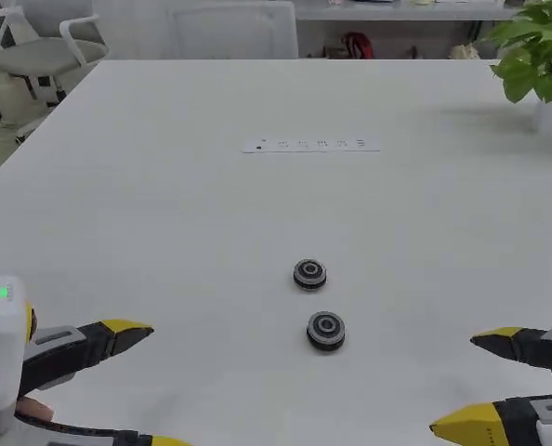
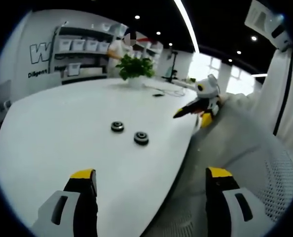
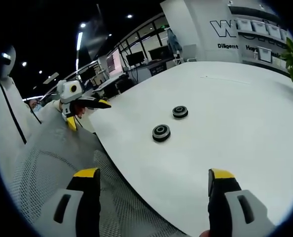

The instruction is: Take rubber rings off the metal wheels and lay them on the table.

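Yellow-tipped left tongs (image 1: 162,386) and right tongs (image 1: 454,384) gape wide, flanking two round black-ringed wheels (image 1: 326,331) (image 1: 309,274) on smooth table (image 1: 164,186).

A green plant (image 1: 536,51) stands at the far right corner of the table (image 1: 164,204). A white strip of plug holes (image 1: 310,144) lies flat in the middle. A white chair (image 1: 34,46) stands past the far left corner.

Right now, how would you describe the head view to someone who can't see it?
Two small dark-rimmed metal wheels, a far wheel and a near wheel, lie apart on a white table. The left gripper and right gripper, both open and empty, sit at the bottom corners. A plant stands top right.
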Demonstrator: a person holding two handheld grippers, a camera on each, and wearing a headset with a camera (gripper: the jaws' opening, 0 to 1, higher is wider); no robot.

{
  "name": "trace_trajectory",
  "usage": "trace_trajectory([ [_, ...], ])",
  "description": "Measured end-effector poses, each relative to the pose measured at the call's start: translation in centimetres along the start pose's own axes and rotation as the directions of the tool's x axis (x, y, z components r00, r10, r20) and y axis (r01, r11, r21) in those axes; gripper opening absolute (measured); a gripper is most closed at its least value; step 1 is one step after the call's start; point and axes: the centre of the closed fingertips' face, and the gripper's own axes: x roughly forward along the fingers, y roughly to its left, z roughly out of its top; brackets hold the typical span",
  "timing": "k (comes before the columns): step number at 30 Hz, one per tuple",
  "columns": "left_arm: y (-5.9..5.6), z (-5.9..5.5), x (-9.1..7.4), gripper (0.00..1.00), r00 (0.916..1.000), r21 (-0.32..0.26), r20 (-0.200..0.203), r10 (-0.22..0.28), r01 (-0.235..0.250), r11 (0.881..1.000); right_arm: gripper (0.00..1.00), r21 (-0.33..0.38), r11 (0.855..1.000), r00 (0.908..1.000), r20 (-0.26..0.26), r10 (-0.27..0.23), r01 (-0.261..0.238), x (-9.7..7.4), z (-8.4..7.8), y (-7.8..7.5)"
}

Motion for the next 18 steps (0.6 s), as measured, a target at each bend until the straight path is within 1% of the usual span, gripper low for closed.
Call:
trace_trajectory([
  [3, -0.1, 0.5, -0.5, 0.94, 0.9999, -0.004, 0.011, 0.005, -0.005, 1.000, 0.87, 0.006, 1.000, 1.0000, 0.000, 0.004, -0.004, -0.1, 0.0, -0.1],
  [9, 0.5, 1.0, -0.8, 0.94, 0.9992, -0.001, 0.019, 0.035, -0.035, 0.999, 0.87, 0.009, 1.000, 1.0000, 0.001, 0.005, -0.005, -0.7, 0.1, -0.1],
  [14, 0.8, 1.6, -0.8, 0.94, 0.9988, 0.018, 0.030, 0.039, -0.040, 0.999, 0.87, 0.002, 1.000, 1.0000, 0.004, 0.006, -0.006, -0.9, 0.8, -0.3],
  [18, 1.1, 2.5, -0.7, 0.93, 0.9983, 0.052, 0.037, 0.044, -0.046, 0.998, 0.88, -0.017, 1.000, 1.0000, 0.005, 0.009, -0.008, -0.8, 1.5, -0.2],
])
